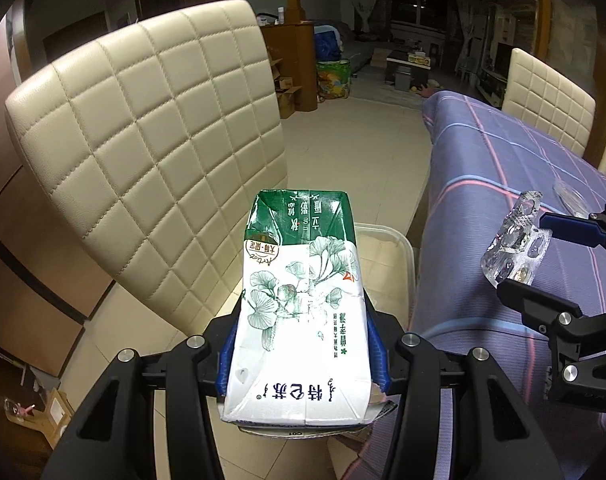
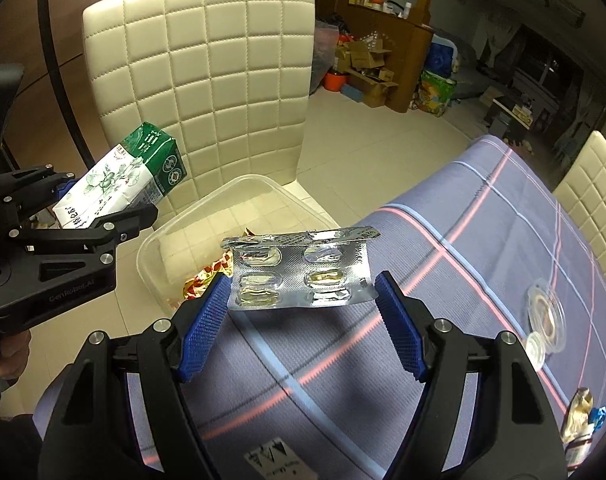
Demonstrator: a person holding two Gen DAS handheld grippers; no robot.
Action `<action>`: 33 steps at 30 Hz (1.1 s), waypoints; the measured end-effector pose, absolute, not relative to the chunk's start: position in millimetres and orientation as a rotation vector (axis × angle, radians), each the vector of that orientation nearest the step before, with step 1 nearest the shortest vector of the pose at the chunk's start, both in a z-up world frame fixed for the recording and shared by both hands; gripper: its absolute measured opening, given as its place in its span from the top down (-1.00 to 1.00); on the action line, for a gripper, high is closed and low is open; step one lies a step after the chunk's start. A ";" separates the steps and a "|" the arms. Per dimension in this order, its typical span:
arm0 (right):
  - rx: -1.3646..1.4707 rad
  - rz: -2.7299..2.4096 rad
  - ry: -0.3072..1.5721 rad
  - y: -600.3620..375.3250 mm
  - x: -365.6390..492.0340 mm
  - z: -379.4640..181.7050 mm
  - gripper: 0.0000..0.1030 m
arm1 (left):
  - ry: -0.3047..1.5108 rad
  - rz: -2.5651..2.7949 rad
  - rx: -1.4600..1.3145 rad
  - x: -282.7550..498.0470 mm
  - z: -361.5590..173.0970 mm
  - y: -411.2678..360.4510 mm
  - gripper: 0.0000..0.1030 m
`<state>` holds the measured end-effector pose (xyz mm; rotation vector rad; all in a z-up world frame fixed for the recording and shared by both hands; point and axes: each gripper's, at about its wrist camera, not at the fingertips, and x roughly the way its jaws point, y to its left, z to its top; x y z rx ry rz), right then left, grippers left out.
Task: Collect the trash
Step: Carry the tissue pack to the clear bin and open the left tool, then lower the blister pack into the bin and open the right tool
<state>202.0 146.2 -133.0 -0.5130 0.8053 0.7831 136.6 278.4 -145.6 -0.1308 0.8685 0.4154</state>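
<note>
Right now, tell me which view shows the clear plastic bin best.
The right wrist view: the clear bin shows its rim, walls and a wrapper inside, on the chair seat. In the left wrist view the milk carton hides most of the bin, leaving one corner.

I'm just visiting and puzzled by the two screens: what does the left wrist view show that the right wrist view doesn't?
Only the left wrist view shows the white-and-green milk carton's printed front, clamped in the left gripper.

Only the right wrist view shows crumpled red-and-gold wrappers inside the clear plastic bin, and a round clear plastic lid on the table.

Both show the carton, the silver pill blister pack in the right gripper, the cream quilted chair and the purple plaid tablecloth.
</note>
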 end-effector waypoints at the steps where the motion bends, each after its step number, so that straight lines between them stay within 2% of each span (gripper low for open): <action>1: -0.518 0.785 0.808 149.6 203.4 -134.5 -0.44 | 0.872 0.419 -0.132 138.1 -147.2 281.1 0.04; 9: -0.526 0.791 0.810 163.4 214.4 -138.4 -0.44 | 0.890 0.452 -0.109 151.8 -157.3 292.3 0.03; 11: -0.529 0.792 0.810 168.2 217.3 -138.9 -0.44 | 0.894 0.446 -0.117 154.0 -158.5 295.7 -0.09; 12: -0.530 0.792 0.810 170.0 218.2 -139.4 -0.44 | 0.896 0.433 -0.130 155.1 -159.1 297.8 -0.34; 13: -0.531 0.793 0.811 170.6 219.2 -140.2 -0.44 | 0.894 0.422 -0.142 155.7 -159.3 299.8 -0.49; 14: -0.532 0.793 0.812 171.0 220.0 -140.4 -0.44 | 0.891 0.419 -0.145 155.4 -159.2 300.3 -0.51; 33: -0.559 0.827 0.815 196.7 220.9 -147.5 -0.46 | 0.899 0.495 -0.158 147.7 -166.3 317.9 -0.52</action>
